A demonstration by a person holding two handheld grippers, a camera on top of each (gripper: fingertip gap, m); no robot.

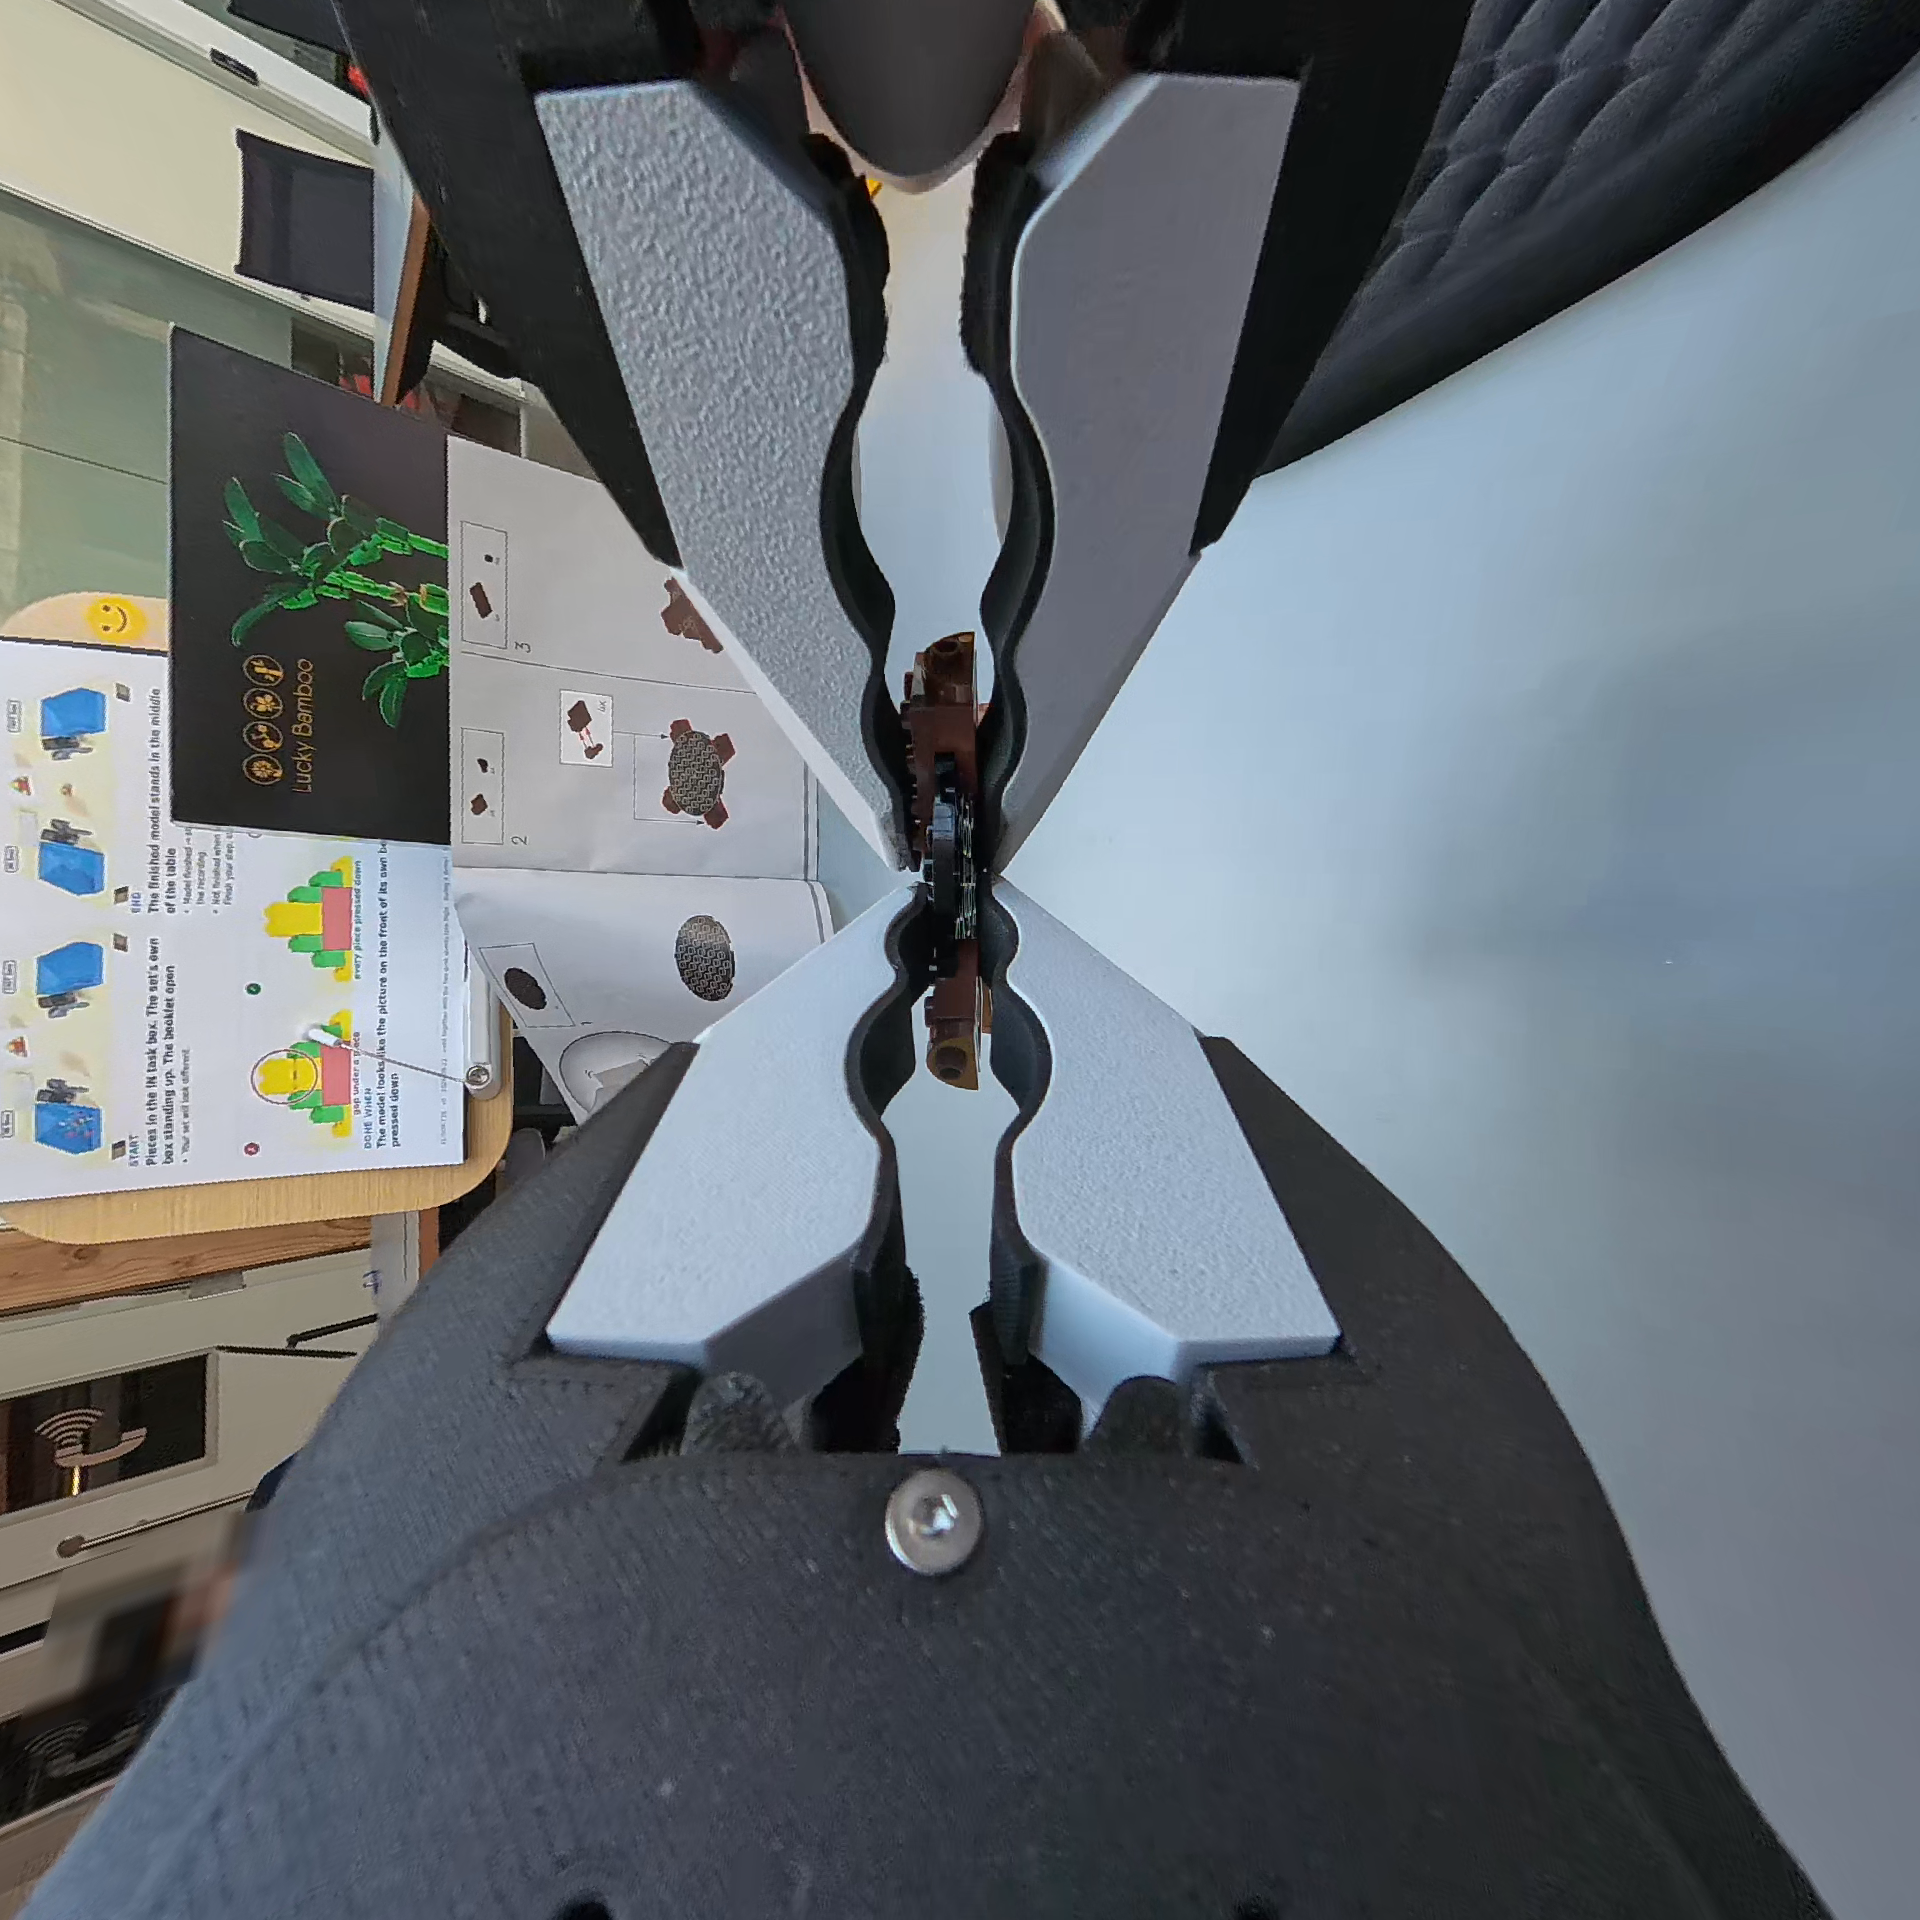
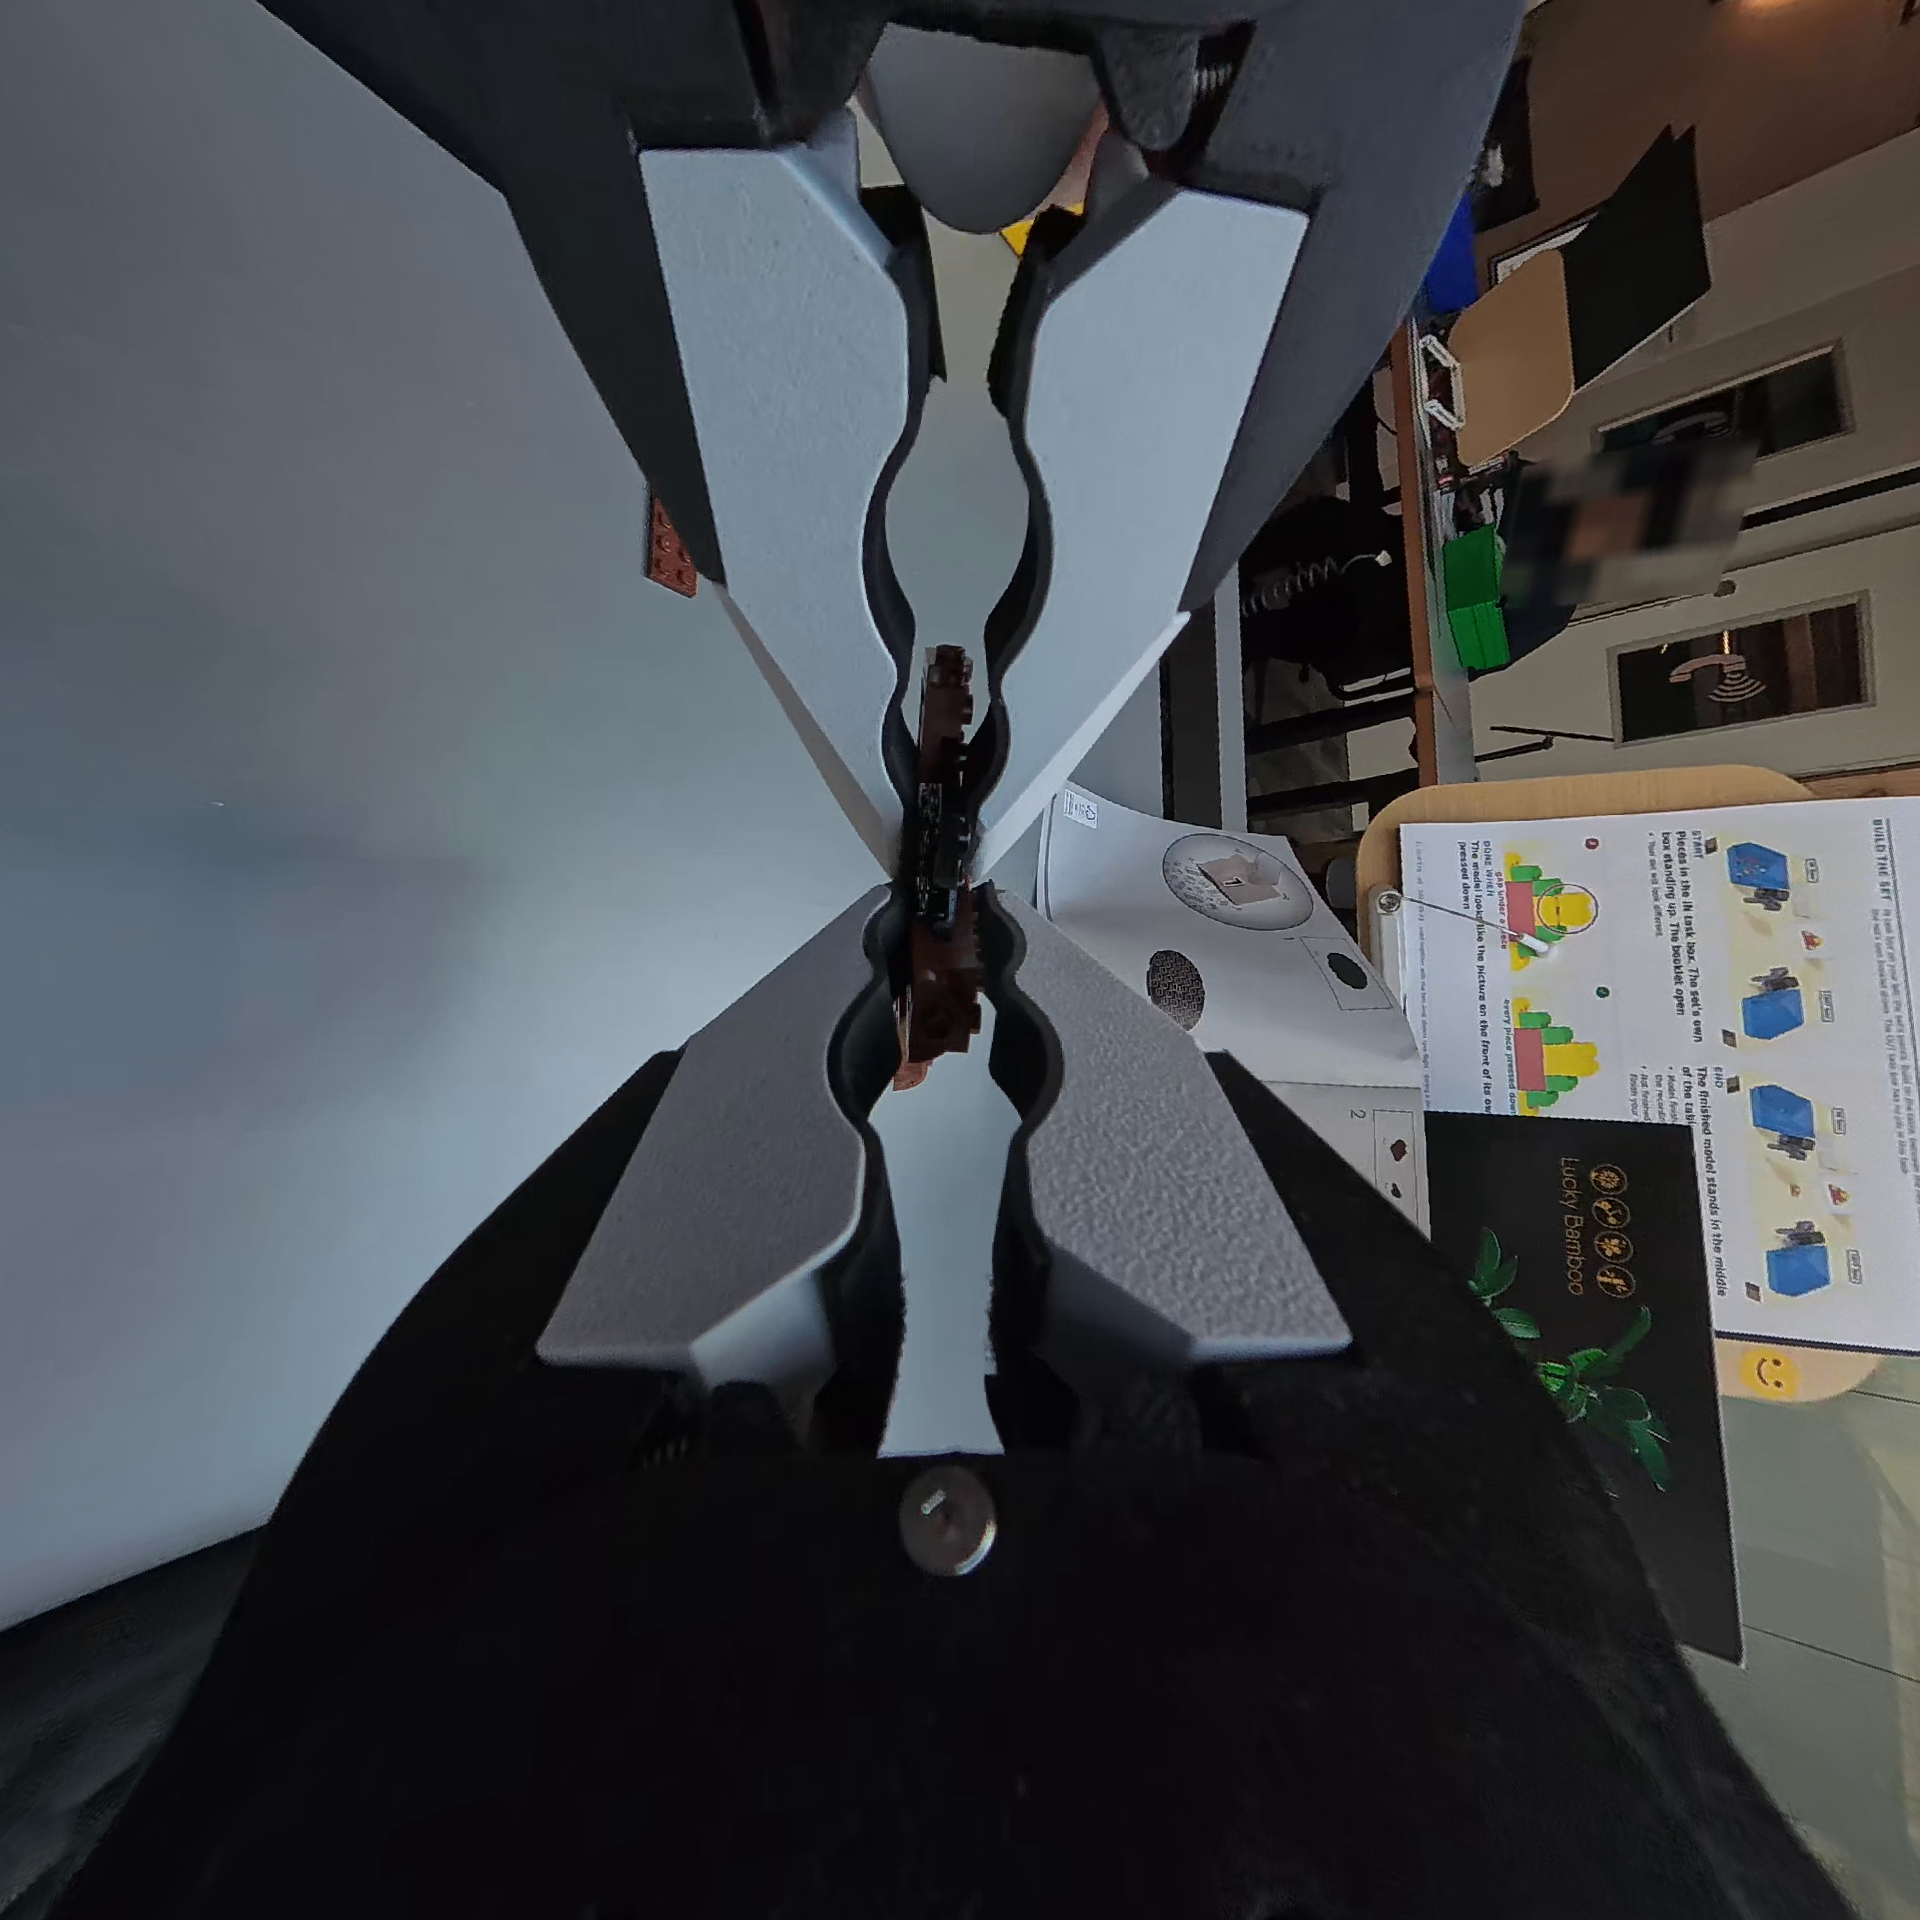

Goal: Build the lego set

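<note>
Left wrist view: the left gripper (image 1: 951,940) meets the right gripper (image 1: 940,800) tip to tip, both clamped edge-on around one lego piece (image 1: 951,862), a black round plate with brown bricks. Each has two grey, grainy, wavy-edged fingers. Beyond the jaws, one loose brown plate (image 2: 670,551) lies on the pale table (image 2: 364,831).

The lego assembly (image 1: 951,862) sits edge-on between the left gripper (image 1: 951,935) and the right gripper (image 1: 940,727), which meet tip to tip over the counter (image 1: 1507,935). Beside the assembly lies the open instruction booklet (image 1: 634,727); the set's box (image 1: 312,592) overlaps it, with a clipboard sheet (image 1: 208,935) just beyond. A loose plate (image 2: 670,551) lies on the counter behind the assembly.
</note>
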